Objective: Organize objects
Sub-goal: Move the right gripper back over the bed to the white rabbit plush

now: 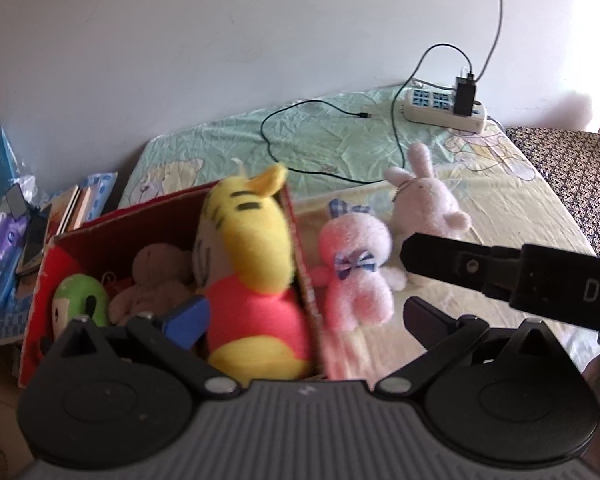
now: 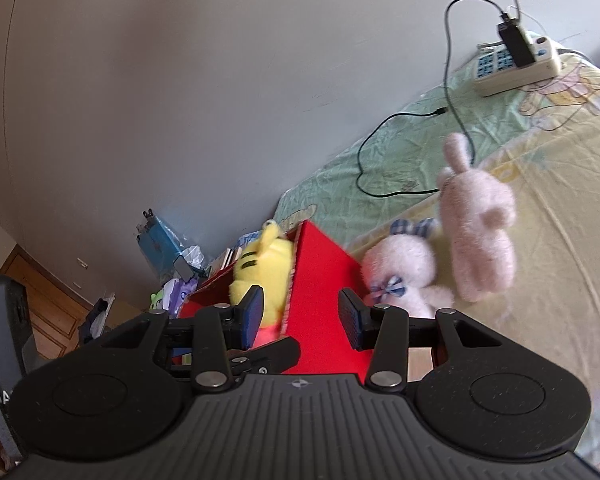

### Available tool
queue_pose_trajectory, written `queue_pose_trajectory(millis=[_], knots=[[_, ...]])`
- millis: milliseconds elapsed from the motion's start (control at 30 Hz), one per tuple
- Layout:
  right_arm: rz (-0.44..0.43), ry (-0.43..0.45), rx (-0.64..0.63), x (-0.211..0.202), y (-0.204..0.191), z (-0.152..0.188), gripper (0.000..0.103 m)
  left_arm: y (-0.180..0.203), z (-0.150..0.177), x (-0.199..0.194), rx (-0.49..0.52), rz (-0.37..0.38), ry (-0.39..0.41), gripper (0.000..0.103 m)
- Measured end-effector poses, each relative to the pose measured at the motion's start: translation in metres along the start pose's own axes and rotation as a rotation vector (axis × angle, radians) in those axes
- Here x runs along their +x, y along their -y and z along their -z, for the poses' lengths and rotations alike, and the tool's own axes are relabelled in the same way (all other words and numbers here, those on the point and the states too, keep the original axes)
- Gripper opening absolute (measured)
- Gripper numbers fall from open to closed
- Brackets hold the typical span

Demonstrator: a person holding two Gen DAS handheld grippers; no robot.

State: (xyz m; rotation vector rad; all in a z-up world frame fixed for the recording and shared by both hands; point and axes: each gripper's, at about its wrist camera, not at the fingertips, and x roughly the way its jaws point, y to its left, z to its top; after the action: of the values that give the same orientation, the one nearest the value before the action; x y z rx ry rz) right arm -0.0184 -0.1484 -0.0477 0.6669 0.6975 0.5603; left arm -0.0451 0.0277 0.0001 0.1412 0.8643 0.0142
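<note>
A red cardboard box (image 1: 40, 280) stands on the bed and holds a yellow bear in a red shirt (image 1: 252, 264), a brown plush (image 1: 156, 276) and a green plush (image 1: 80, 300). My left gripper (image 1: 304, 318) hangs open over the box's right end, its pads wide of the bear. To the right of the box on the sheet lie a pink bear with a blue bow (image 1: 356, 272) and a pale pink rabbit (image 1: 424, 200). My right gripper (image 2: 300, 316) is open and empty over the box's red wall (image 2: 324, 280), near the pink bear (image 2: 400, 268) and rabbit (image 2: 480, 232).
A power strip (image 1: 444, 110) with a black charger and a looping cable (image 1: 300, 120) lies at the far side of the bed by the wall. Books, bags and clutter (image 1: 16, 232) crowd the left. A patterned blanket (image 1: 564, 172) lies at the right.
</note>
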Motion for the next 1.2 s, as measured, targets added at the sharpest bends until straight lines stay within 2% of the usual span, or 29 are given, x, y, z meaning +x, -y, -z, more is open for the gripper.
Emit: queue_pose_trajectory(millis=[300, 533, 1200], knots=[[0.031, -0.002, 0.025, -0.025, 0.032, -0.006, 0.046, 0.045, -0.004, 0.004, 0.031, 0.016, -0.014, 0.103], [0.064, -0.015, 0.046, -0.036, 0.056, -0.007, 0.046, 0.08, 0.001, 0.019, 0.07, 0.032, -0.062, 0.103], [0.104, -0.121, 0.112, -0.032, 0.106, -0.002, 0.046, 0.115, 0.019, 0.063, 0.071, -0.004, -0.217, 0.103]])
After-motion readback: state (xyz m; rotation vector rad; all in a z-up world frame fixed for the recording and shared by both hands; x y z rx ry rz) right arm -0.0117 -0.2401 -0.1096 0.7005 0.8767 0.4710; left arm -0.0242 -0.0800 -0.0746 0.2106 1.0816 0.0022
